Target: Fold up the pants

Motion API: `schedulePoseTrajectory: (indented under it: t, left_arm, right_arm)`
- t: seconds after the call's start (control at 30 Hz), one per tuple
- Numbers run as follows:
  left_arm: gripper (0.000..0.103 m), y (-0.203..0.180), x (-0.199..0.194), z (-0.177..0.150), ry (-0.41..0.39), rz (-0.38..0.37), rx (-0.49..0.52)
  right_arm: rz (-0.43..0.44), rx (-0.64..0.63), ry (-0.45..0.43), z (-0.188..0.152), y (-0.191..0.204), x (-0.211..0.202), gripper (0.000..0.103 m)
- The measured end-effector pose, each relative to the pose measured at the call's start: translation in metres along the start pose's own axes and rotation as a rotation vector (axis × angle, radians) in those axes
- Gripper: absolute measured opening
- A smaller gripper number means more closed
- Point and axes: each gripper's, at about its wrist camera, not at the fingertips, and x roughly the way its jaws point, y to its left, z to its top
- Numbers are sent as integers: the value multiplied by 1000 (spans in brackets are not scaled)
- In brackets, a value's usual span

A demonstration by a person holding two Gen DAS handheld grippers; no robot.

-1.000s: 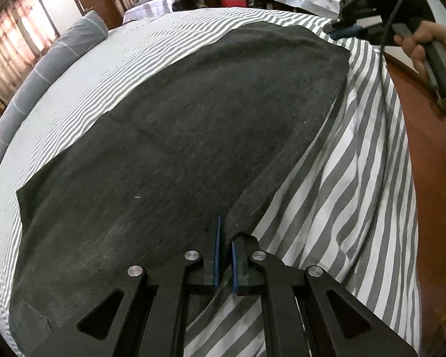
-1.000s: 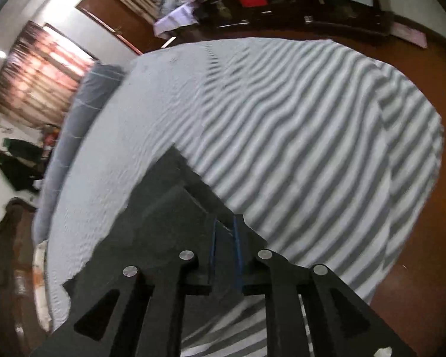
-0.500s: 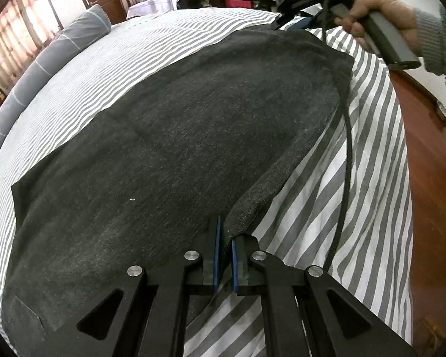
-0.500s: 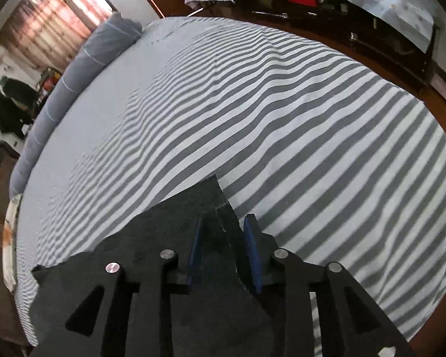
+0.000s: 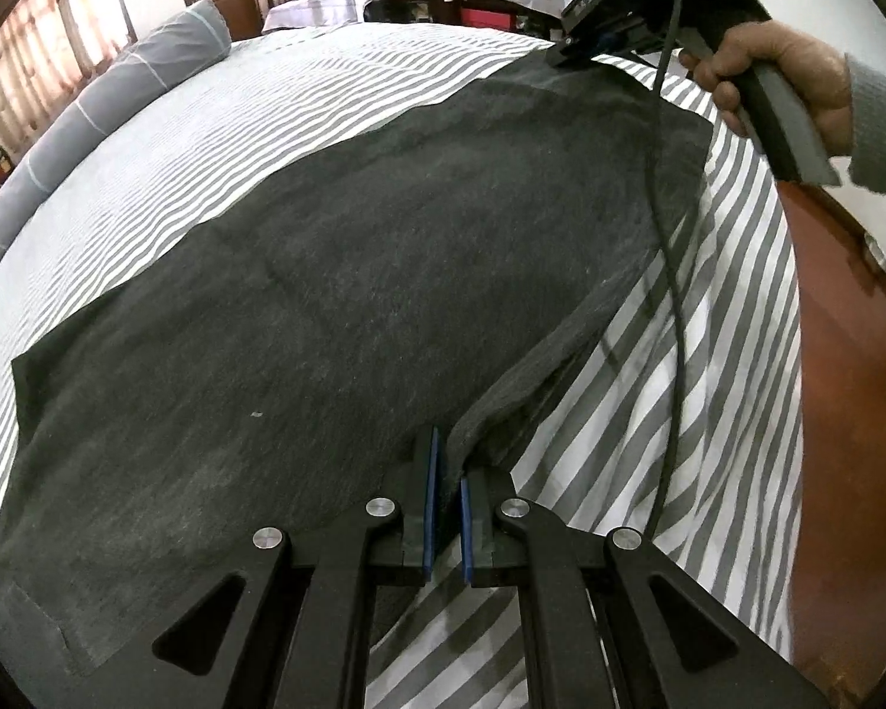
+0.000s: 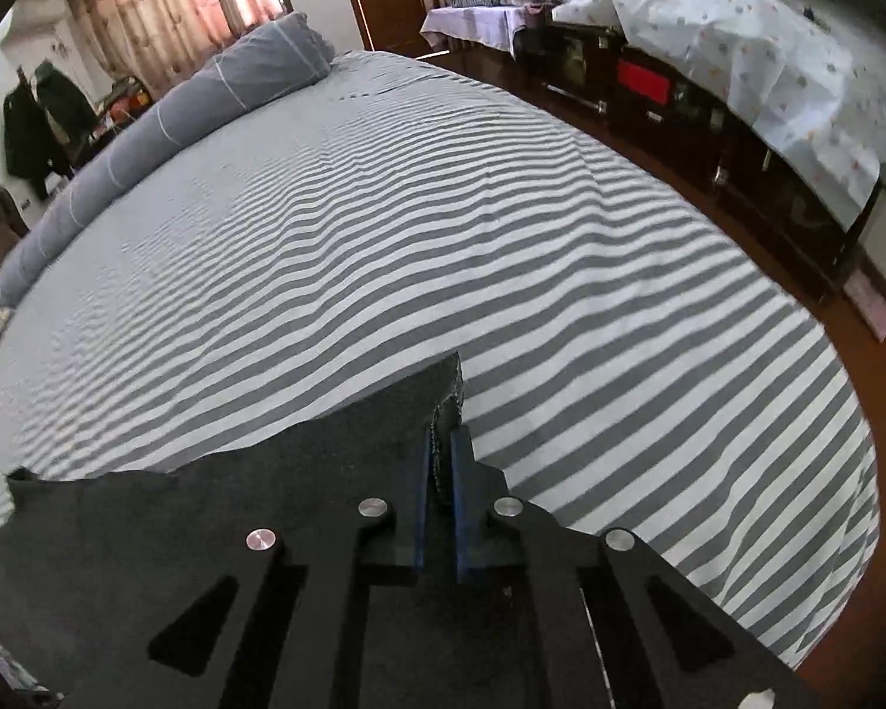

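Observation:
Dark grey pants (image 5: pixel 336 295) lie spread flat on a grey-and-white striped bed (image 5: pixel 709 413). My left gripper (image 5: pixel 448 472) is shut on the near right edge of the pants, lifting it slightly off the sheet. My right gripper (image 6: pixel 442 461) is shut on a far corner of the pants (image 6: pixel 437 390). In the left wrist view the right gripper (image 5: pixel 567 50) shows at the top right, held by a hand, with its cable hanging down over the fabric.
A long grey bolster pillow (image 6: pixel 165 112) lies along the far side of the bed. A dark cabinet (image 6: pixel 709 112) draped with a white cloth stands across a wooden floor (image 5: pixel 856 413) to the right. Curtains and a door are behind.
My right gripper opened around the far corner of the pants, then shut on it and moved further over the bed. My left gripper kept its hold and lifted its edge slightly.

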Motion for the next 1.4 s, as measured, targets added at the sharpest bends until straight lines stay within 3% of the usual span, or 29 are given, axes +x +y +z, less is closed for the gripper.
schedulePoseTrajectory:
  t: [0.2,0.33,0.43,0.57,0.7,0.8,0.9,1.03,1.13,1.27,1.4]
  left_arm:
    - [6,-5,10,6,-14,-7,19]
    - [10,-6,10,7,-9,-18,29]
    - [17,2,6,9,3,-91,-29]
    - [44,16,-17,6,-34,-104,-87]
    - [48,42,-53,-7,-87,-135,-136]
    - [50,75,-80,-28,-102,-108,-193]
    - [51,119,-98,-51,-95,-31,-278]
    - [51,178,-111,-86,-95,118,-399]
    - [51,209,-109,-104,-100,167,-494]
    - [51,229,-109,-104,-166,203,-527]
    - [53,240,-100,-87,-226,204,-514]
  right_arm:
    - [-33,37,39,-3,-7,21,6]
    - [-56,60,58,-1,-6,24,18]
    - [-21,106,71,5,-10,14,41]
    - [-11,74,38,9,4,-11,41]
    - [42,32,12,15,31,-38,42]
    - [138,-27,16,19,70,-55,42]
    - [234,-93,36,21,114,-61,42]
    - [353,-189,98,14,193,-51,42]
    - [433,-261,168,4,258,-33,42]
    - [519,-327,265,-13,330,-8,42]
    - [522,-416,331,-34,388,12,42]
